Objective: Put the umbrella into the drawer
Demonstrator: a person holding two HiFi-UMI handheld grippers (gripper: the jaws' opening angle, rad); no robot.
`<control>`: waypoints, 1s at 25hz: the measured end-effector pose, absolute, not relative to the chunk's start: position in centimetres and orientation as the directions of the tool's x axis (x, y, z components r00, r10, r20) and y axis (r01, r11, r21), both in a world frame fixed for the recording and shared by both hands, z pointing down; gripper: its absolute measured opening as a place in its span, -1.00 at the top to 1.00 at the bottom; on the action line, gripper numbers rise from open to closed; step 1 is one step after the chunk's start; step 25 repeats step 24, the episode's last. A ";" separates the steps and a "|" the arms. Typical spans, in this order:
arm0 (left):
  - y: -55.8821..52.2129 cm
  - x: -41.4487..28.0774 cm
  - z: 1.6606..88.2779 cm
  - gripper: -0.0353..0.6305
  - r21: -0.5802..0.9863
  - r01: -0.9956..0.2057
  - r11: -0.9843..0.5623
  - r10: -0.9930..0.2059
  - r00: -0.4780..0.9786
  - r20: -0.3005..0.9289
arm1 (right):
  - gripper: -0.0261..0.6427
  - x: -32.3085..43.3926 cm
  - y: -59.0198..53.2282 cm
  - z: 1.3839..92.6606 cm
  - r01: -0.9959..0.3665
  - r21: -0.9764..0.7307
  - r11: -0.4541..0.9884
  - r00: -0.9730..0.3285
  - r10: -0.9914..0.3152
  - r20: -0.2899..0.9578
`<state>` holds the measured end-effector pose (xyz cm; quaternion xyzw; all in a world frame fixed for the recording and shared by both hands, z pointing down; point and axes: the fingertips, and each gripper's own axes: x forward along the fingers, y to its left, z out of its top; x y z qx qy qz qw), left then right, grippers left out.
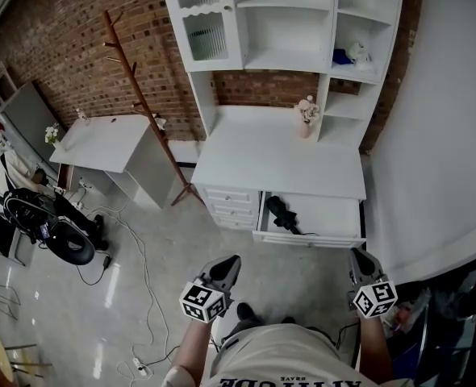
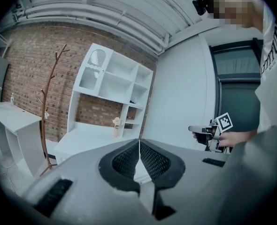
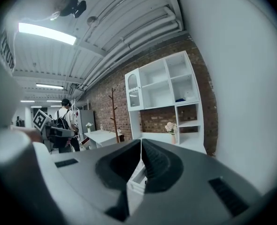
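The black folded umbrella (image 1: pixel 283 214) lies inside the open drawer (image 1: pixel 335 216) of the white desk (image 1: pixel 278 156). Both grippers hang in front of the desk, nearer to me than the drawer and apart from it. My left gripper (image 1: pixel 228 266) is shut with nothing between its pads; in the left gripper view its tips (image 2: pixel 139 143) meet. My right gripper (image 1: pixel 358 258) is shut and empty too, and its jaws (image 3: pixel 141 143) touch. Each gripper shows in the other's view: the right gripper (image 2: pixel 197 129) and the left gripper (image 3: pixel 54 132).
A small vase of flowers (image 1: pixel 306 118) stands on the desktop under the white hutch (image 1: pixel 286 22). Left of the desk are a wooden coat rack (image 1: pixel 139 95) and a white side table (image 1: pixel 101 139). A person (image 1: pixel 0 185) with gear is at far left; cables (image 1: pixel 145 297) cross the floor. A white wall (image 1: pixel 440 135) is on the right.
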<state>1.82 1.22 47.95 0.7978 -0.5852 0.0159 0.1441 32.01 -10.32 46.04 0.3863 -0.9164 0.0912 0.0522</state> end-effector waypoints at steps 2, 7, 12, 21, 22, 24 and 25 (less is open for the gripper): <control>1.4 2.1 47.8 0.81 0.211 -0.938 -0.276 -0.929 0.317 0.191 | 0.83 32.3 -10.1 45.6 -0.716 -0.125 0.687 -0.697 -0.700 0.155; 1.3 2.2 47.6 0.82 0.221 -0.934 -0.281 -0.927 0.324 0.190 | 0.83 32.7 -10.0 44.7 -0.719 -0.150 0.678 -0.695 -0.705 0.140; 1.2 2.2 47.0 0.81 0.226 -0.929 -0.294 -0.924 0.337 0.181 | 0.83 32.6 -9.6 44.2 -0.717 -0.150 0.681 -0.697 -0.705 0.131; 1.4 1.6 46.8 0.81 0.213 -0.930 -0.301 -0.923 0.340 0.180 | 0.83 31.6 -9.1 43.6 -0.708 -0.137 0.693 -0.706 -0.699 0.117; 1.4 1.5 46.9 0.82 0.214 -0.930 -0.298 -0.924 0.338 0.181 | 0.83 31.5 -9.1 43.5 -0.708 -0.138 0.693 -0.706 -0.698 0.116; 1.5 1.2 47.0 0.82 0.215 -0.932 -0.293 -0.924 0.334 0.184 | 0.83 31.3 -9.1 43.2 -0.707 -0.141 0.693 -0.707 -0.698 0.112; 1.5 1.2 47.0 0.82 0.215 -0.932 -0.293 -0.924 0.334 0.184 | 0.83 31.3 -9.1 43.2 -0.707 -0.141 0.693 -0.707 -0.698 0.112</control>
